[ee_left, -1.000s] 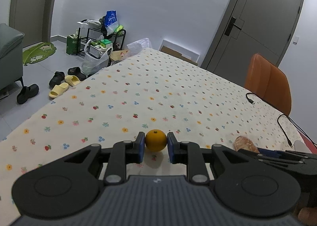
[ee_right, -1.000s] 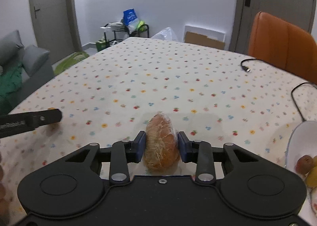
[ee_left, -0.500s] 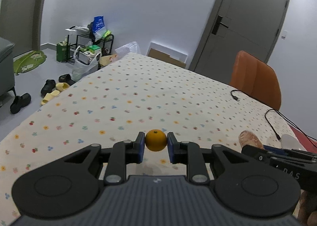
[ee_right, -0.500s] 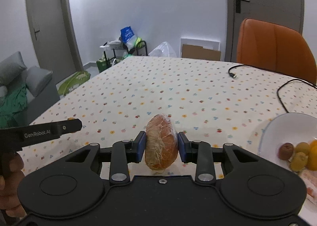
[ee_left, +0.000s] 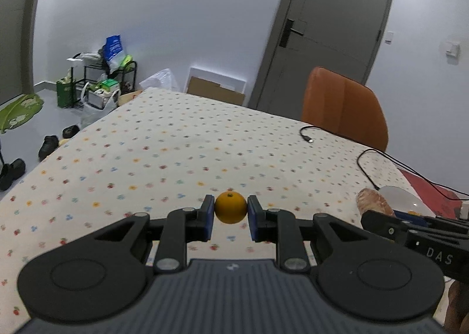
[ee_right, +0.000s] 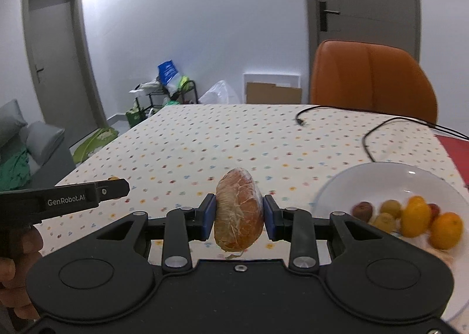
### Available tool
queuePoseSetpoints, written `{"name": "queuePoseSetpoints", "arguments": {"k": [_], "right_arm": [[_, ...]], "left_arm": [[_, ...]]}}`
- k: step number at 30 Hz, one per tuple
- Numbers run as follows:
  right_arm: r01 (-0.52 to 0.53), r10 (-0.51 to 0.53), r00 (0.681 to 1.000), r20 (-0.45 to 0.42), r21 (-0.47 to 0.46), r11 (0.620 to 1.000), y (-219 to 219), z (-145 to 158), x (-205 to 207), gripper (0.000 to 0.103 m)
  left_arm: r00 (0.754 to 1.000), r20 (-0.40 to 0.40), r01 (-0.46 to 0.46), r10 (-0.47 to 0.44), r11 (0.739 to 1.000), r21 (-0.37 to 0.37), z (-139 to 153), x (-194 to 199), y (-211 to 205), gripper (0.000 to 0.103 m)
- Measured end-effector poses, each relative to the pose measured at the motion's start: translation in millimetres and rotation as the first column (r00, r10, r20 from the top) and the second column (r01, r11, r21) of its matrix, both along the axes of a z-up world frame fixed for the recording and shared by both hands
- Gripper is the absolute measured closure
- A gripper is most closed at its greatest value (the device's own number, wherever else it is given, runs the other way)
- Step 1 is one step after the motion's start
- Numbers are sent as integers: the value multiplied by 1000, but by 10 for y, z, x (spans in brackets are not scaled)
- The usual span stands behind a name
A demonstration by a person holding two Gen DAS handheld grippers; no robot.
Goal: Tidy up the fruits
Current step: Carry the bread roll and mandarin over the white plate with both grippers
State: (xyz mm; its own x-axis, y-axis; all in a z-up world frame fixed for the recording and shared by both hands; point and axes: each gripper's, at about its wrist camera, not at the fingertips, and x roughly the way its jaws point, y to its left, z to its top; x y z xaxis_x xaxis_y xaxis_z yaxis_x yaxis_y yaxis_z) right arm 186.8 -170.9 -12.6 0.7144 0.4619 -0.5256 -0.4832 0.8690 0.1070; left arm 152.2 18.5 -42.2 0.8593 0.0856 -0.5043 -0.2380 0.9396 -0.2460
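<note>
- Two loads up: my left gripper (ee_left: 231,212) pinches the orange (ee_left: 231,207) mid-frame, my right gripper (ee_right: 238,214) clamps the wrapped loaf (ee_right: 238,214)
- Round orange could roll out; loaf may crowd the bowl (ee_right: 348,184) at lower right

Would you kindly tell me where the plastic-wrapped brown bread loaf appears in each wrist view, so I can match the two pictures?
Left wrist view: the plastic-wrapped brown bread loaf pokes out at the right edge, above the right gripper, before the white bowl.
Right wrist view: the loaf sits at centre, clamped upright in the right gripper.
Shared landmark: the orange chair behind the floral tablecloth.
</note>
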Motion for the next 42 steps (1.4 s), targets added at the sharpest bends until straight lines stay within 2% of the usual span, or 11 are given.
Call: {"name": "queuePoseSetpoints", "arguments": {"k": [22, 37, 40, 42], "right_arm": [[129, -129, 992, -1, 50, 990, -811, -61, -93, 71], [214, -213, 977, -22, 52, 975, -1228, -224, -54, 70], [211, -210, 977, -29, 49, 976, -1265, -249, -45, 69], [218, -217, 976, -27, 47, 975, -1292, -262, -61, 64]], "left_arm": [[996, 14, 89, -90, 994, 57, 103, 42, -578, 81], [992, -13, 127, -126, 989, 73, 21, 143, -796, 81], [991, -17, 134, -133, 988, 77, 9, 167, -847, 81], [990, -18, 141, -140, 987, 79, 9, 187, -883, 81]]}}
